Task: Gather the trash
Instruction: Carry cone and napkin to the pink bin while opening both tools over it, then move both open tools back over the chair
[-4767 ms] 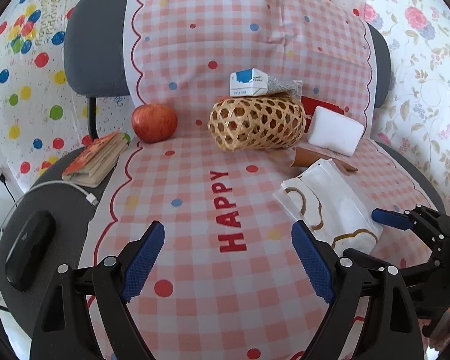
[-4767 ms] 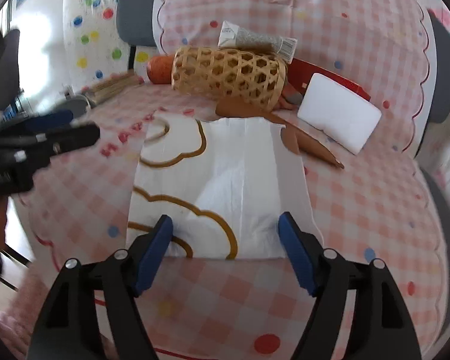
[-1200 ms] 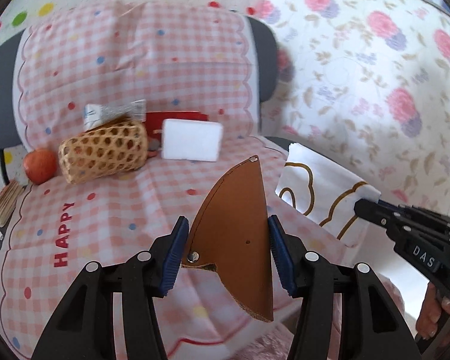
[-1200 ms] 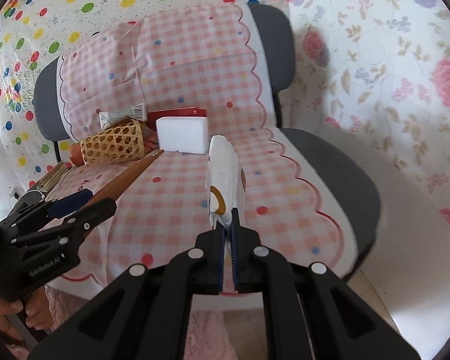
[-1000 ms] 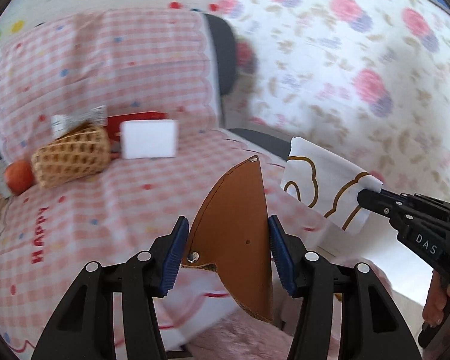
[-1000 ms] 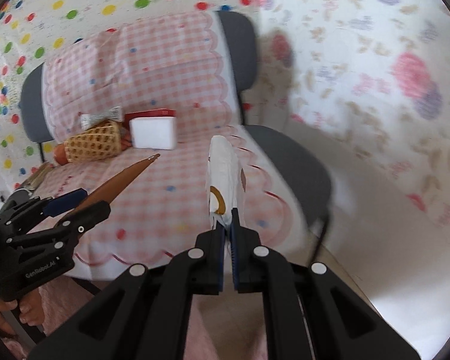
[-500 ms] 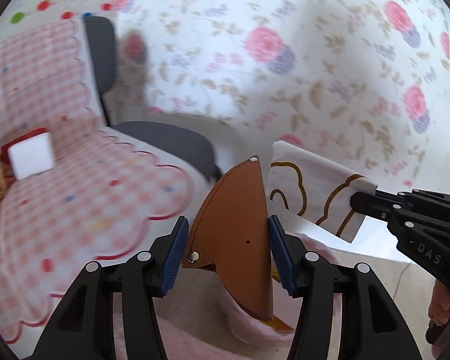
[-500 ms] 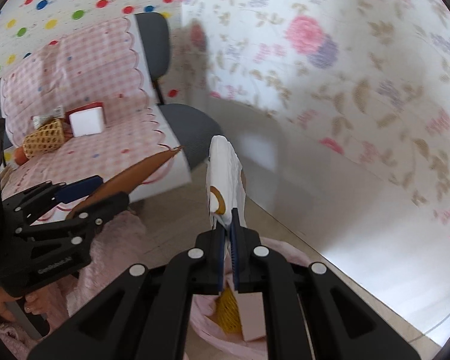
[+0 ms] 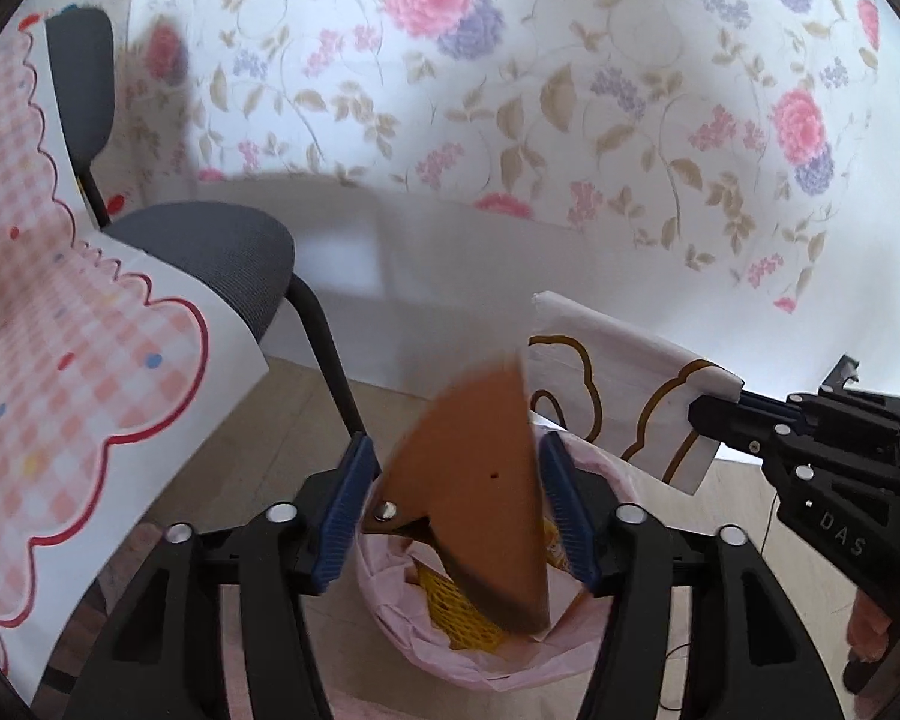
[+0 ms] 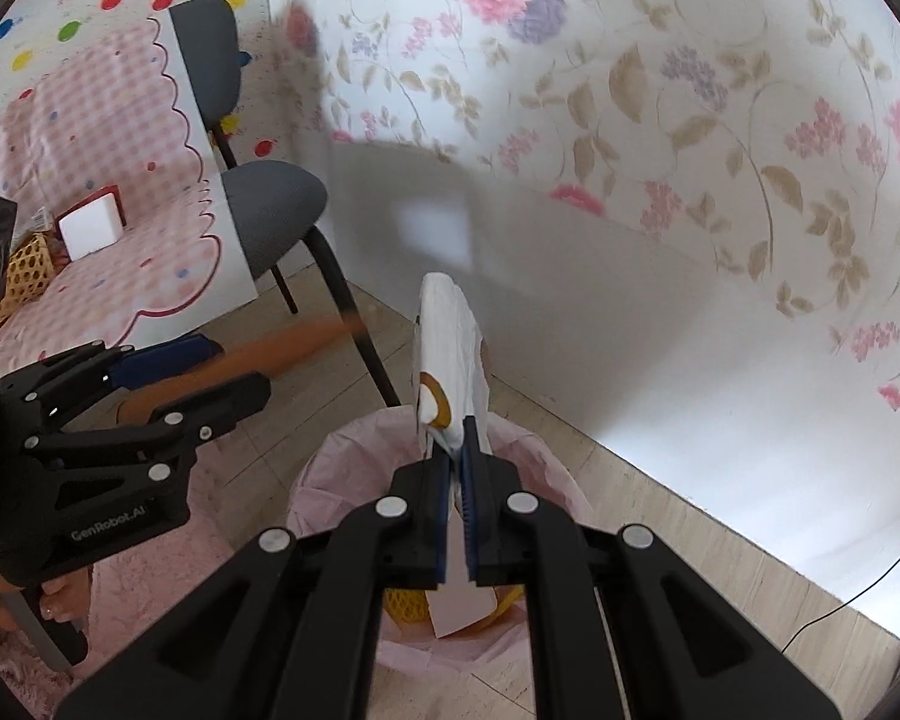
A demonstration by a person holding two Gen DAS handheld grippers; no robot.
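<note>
My left gripper [image 9: 457,507] stands over a pink-lined trash bin [image 9: 390,612]. A brown leather-like piece [image 9: 480,480] sits between its blue pads, tilted and blurred, with a gap on each side; the jaws look opened and the piece seems loose. My right gripper [image 10: 457,516] is shut on a white paper bag with gold lines [image 10: 447,354] and holds it upright above the bin [image 10: 330,480]. The bag also shows in the left wrist view [image 9: 618,384]. Yellow and white trash lies inside the bin.
A grey chair [image 9: 210,240] with a pink checked cloth [image 9: 78,372] stands at left; a wicker basket [image 10: 27,270] and a white block [image 10: 90,228] lie on it. A flowered wall [image 10: 630,120] is behind the bin. A pink rug lies under the bin.
Both grippers have swung from the chair to above the bin. The left jaws have widened and the brown piece has tilted and slipped between them. The right still grips the bag.
</note>
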